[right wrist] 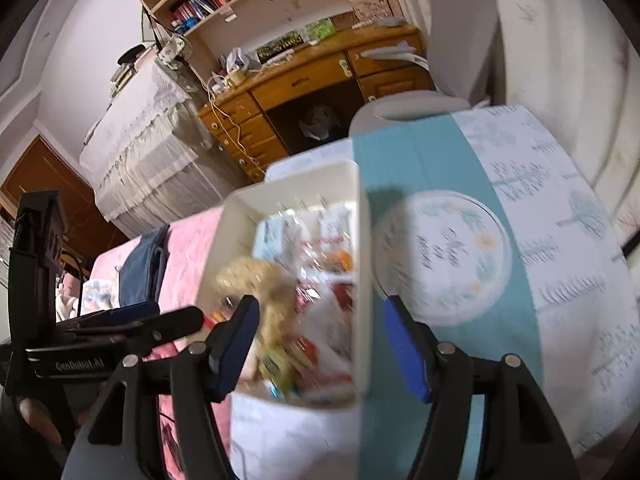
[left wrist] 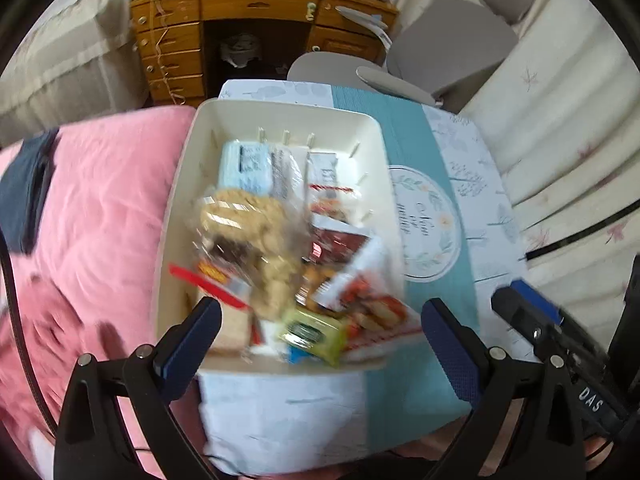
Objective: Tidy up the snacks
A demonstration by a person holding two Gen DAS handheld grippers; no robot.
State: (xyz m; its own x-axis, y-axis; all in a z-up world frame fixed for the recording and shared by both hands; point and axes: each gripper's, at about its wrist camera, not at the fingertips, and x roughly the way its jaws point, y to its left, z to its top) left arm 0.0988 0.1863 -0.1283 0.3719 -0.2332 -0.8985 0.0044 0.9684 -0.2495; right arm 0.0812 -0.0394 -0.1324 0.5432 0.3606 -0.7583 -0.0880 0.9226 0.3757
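Observation:
A cream plastic bin (left wrist: 188,184) sits on the table and holds several snack packets, among them a clear bag of biscuits (left wrist: 248,220), a pale blue packet (left wrist: 244,168) and a green packet (left wrist: 312,334). My left gripper (left wrist: 320,340) is open and empty, just above the bin's near end. The bin also shows in the right wrist view (right wrist: 362,280). My right gripper (right wrist: 320,344) is open and empty, its jaws on either side of the bin's right wall. The other gripper shows in each view (left wrist: 560,336) (right wrist: 120,320).
The table wears a white and teal cloth (left wrist: 408,140) with a round printed mat (left wrist: 432,224) right of the bin. A pink quilt (left wrist: 92,220) lies left. A wooden desk (left wrist: 256,36) and grey chair (left wrist: 440,48) stand beyond.

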